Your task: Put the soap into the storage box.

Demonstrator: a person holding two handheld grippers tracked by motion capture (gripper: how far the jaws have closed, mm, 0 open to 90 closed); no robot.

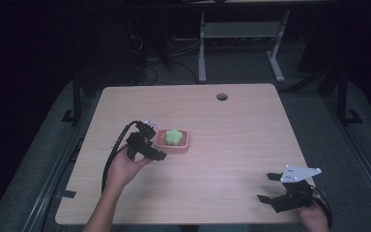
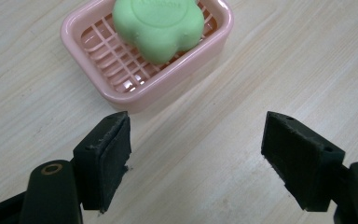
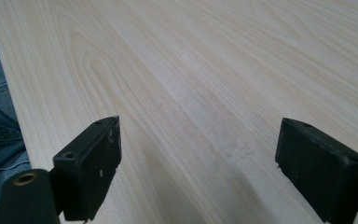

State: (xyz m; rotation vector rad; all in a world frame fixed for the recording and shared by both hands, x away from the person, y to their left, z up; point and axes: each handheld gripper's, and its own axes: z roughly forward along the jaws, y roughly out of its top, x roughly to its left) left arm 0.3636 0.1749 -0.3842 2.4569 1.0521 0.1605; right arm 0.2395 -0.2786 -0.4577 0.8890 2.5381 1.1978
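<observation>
Your left tongs (image 2: 196, 154), spread wide, sit just short of the pink soap dish (image 2: 121, 91), lined up for its rim; green soap (image 2: 158, 25) inside. Right tongs (image 3: 198, 163) released, well apart.

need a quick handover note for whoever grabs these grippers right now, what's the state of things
Left gripper: open, holding nothing, jaws just short of the pink soap dish and pointed at it.
Right gripper: open, holding nothing, over bare table at the near right corner, far from the dish.
The green flower-shaped soap lies in the dish, left of the table's middle.
Done: soap sits in the dish.
Left: nothing is gripped yet; the left gripper looks best placed for whichever comes next, dish or soap.
</observation>
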